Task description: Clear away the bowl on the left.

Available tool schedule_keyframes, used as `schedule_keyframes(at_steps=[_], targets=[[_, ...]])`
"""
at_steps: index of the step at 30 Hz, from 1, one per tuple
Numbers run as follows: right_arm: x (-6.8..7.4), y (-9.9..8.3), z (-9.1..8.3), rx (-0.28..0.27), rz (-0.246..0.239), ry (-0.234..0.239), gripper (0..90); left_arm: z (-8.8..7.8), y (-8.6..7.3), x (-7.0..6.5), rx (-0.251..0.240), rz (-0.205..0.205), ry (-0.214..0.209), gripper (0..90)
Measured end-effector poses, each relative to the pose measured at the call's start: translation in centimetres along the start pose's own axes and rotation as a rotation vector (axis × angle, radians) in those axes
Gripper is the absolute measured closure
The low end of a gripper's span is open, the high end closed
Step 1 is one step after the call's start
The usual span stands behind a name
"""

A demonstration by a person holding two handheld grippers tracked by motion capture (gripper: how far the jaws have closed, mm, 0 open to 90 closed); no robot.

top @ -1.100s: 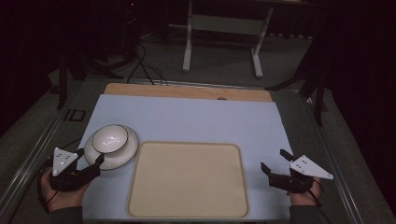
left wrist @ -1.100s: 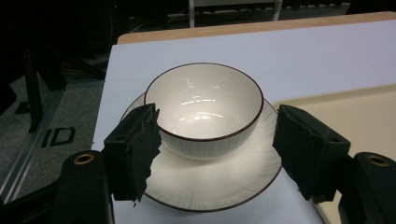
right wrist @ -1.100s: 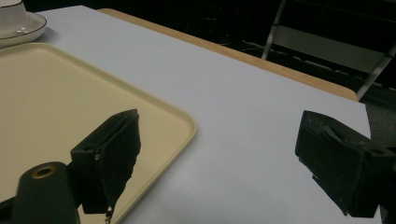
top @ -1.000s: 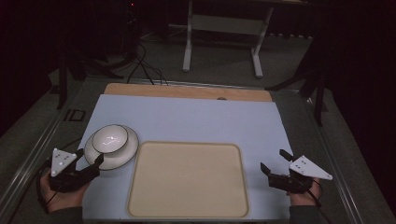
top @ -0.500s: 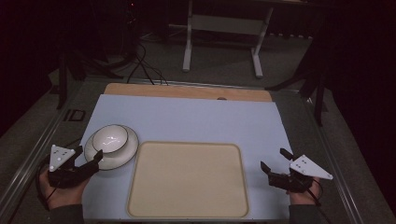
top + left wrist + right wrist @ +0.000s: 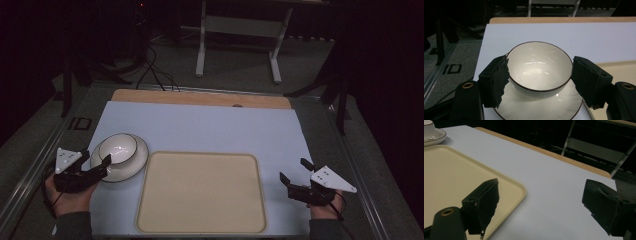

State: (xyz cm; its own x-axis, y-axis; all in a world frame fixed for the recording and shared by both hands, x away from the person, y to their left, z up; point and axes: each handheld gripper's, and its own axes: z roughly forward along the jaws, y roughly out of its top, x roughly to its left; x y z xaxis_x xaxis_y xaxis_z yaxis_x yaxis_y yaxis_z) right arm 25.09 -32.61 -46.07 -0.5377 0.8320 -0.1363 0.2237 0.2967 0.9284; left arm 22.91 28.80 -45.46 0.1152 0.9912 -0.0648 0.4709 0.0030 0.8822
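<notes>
A white bowl (image 6: 118, 147) with a dark rim stands upright on a white plate (image 6: 131, 167) at the left of the pale blue mat. My left gripper (image 6: 96, 157) is open at the bowl's near left side. In the left gripper view the bowl (image 6: 539, 67) sits between the two pads (image 6: 496, 80), which flank it closely, above the plate (image 6: 536, 106). At the mat's right side my right gripper (image 6: 295, 171) is open with nothing in it. It (image 6: 549, 202) hovers over the mat beside the tray's corner (image 6: 520, 188).
A beige tray (image 6: 200, 200) lies bare in the near middle of the mat (image 6: 210, 125). A wooden strip (image 6: 200, 97) edges the table's far side. Beyond it stand a white frame (image 6: 240, 25) and cables on the floor.
My left gripper has moved forward and slightly right, bringing its open jaws around the bowl. The right gripper has stayed where it was.
</notes>
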Motion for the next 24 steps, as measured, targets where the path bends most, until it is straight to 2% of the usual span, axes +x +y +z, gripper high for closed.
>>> schedule_keyframes(at_steps=[24], targets=[[-0.1,0.1,-0.2,-0.017,-0.001,-0.015,13.7,3.8,0.3,0.8,0.08,-0.03,0.026,31.1]])
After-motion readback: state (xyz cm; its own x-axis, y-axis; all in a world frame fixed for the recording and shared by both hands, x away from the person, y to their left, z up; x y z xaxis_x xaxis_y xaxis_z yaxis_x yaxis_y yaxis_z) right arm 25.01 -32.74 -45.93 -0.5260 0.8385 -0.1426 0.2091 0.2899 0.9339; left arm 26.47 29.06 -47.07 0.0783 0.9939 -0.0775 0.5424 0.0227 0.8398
